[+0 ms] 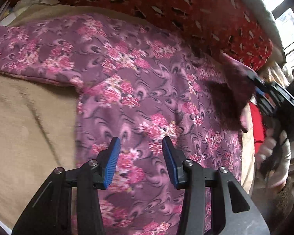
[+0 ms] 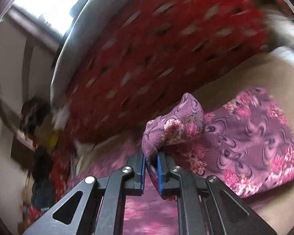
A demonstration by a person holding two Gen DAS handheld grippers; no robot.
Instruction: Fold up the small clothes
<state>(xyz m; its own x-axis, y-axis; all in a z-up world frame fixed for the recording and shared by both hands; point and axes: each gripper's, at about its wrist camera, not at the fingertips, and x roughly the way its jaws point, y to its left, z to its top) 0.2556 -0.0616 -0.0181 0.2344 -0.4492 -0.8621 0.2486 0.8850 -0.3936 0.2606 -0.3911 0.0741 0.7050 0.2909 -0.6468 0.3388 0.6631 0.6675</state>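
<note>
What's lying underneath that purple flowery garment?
The purple flowered garment lies spread on a tan blanket, which shows on both sides of it. Whatever lies under the garment's middle is covered. The right gripper lifts one pinched corner.

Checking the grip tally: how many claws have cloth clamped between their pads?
1. The right claw pinches a lifted fold of the purple floral garment; the left claw hangs open above it, holding nothing.

No text, label, brand, number or sign can be read in either view; only printed fabric patterns are seen.
</note>
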